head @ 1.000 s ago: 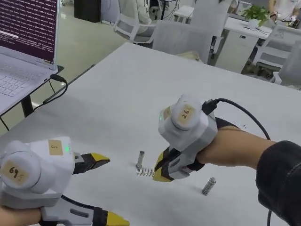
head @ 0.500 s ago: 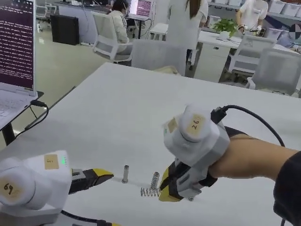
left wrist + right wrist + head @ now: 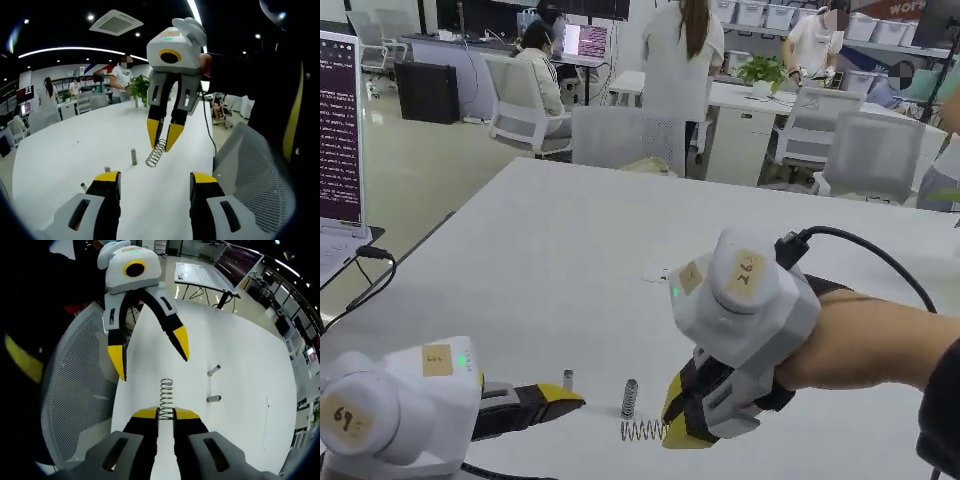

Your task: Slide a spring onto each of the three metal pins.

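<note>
The right gripper (image 3: 166,414) holds a loose spring (image 3: 166,395) tight by one end.
The left gripper (image 3: 155,176) is near the loose spring, jaws wide apart. Just past the loose spring stand a bare pin (image 3: 568,378) and a pin wearing a spring (image 3: 630,397).

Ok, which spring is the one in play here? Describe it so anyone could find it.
On the white table, look at the right gripper. The loose spring juts from its shut yellow tips, an open empty coil, unlike the upright spring-covered pin and the short bare pin beside it.
</note>
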Motion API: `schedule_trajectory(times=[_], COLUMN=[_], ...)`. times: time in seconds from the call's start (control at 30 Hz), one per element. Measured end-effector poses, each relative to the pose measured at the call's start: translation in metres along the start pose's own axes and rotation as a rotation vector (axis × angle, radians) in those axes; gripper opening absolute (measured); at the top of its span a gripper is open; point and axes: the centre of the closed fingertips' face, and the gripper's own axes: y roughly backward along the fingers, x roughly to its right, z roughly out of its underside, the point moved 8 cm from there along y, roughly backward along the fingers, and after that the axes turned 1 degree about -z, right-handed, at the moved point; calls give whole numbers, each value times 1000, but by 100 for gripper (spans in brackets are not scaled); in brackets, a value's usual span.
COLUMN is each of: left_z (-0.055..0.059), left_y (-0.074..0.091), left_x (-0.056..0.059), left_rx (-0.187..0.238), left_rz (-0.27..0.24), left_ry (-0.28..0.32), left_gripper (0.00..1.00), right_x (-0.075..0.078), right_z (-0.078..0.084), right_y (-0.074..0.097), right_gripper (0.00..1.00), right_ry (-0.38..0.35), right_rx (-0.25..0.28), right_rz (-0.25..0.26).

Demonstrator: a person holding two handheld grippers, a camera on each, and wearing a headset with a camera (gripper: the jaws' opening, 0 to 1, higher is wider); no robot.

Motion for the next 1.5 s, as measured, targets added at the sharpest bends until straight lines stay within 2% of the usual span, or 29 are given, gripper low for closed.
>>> schedule_trajectory(times=[0.2,0.47,0.8,1.23,1.5], left_z=[-7,-9,-11,-6,-3], left_y=[-4,-6,-7,-8,-9], left_x=[5,8,10,9,8], left_rx=[7,7,25,9,2], left_rz=[31,59,80,79,83], left_ry=[-16,-31,-55,-76,-104], left_gripper=[43,33,16,5,3], right_x=[-5,-10,-13,-14,-13], right_z=[-5,-8,-10,-10,-12], right_y=[4,5,2,-1,1], right_gripper=[8,8,8,8,8], right_ry=[17,36,54,65,80], right_rx=[14,18,28,23,38], right_rz=[-5,-13,-32,-53,-61])
